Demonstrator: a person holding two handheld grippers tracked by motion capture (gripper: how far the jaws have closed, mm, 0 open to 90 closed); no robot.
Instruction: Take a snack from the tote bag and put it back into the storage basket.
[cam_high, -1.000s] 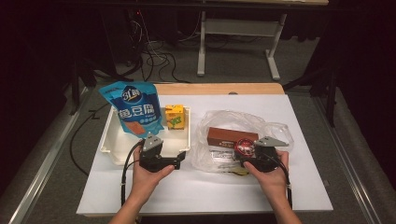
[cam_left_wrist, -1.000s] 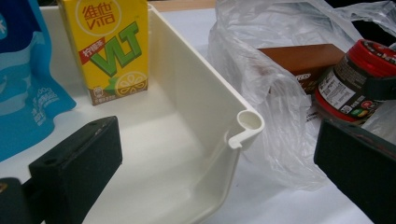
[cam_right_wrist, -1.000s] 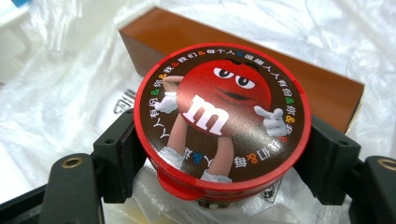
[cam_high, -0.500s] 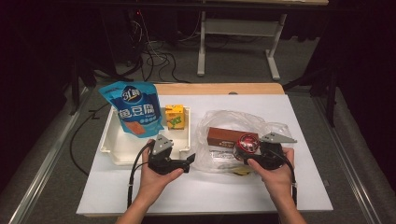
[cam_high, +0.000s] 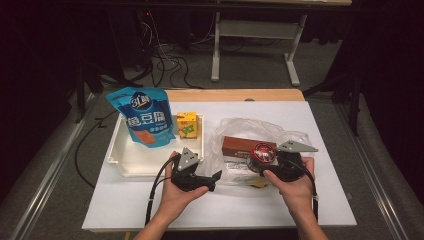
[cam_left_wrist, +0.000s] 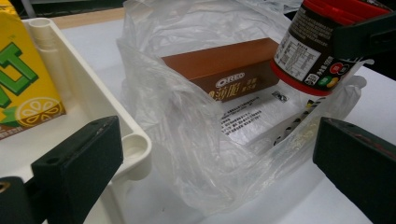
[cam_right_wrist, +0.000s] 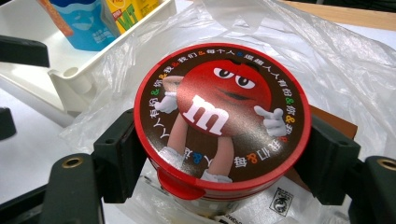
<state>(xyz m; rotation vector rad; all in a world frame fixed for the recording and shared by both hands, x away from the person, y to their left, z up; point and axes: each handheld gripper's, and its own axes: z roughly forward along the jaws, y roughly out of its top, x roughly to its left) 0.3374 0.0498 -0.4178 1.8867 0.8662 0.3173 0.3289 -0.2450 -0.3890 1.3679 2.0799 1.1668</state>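
The right gripper (cam_right_wrist: 219, 168) jaws clamp the round candy tub (cam_right_wrist: 222, 119) just above the open plastic bag (cam_high: 235, 131); the film could cling and lift with it. The left gripper (cam_high: 216, 176), jaws released, hovers beside the bag, and if it misses the rim (cam_left_wrist: 154, 88), the brown box (cam_left_wrist: 224, 67) may drag along.

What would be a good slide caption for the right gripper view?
Right gripper clamps a red-lidded M&M's tub above a clear plastic bag, white tray behind.
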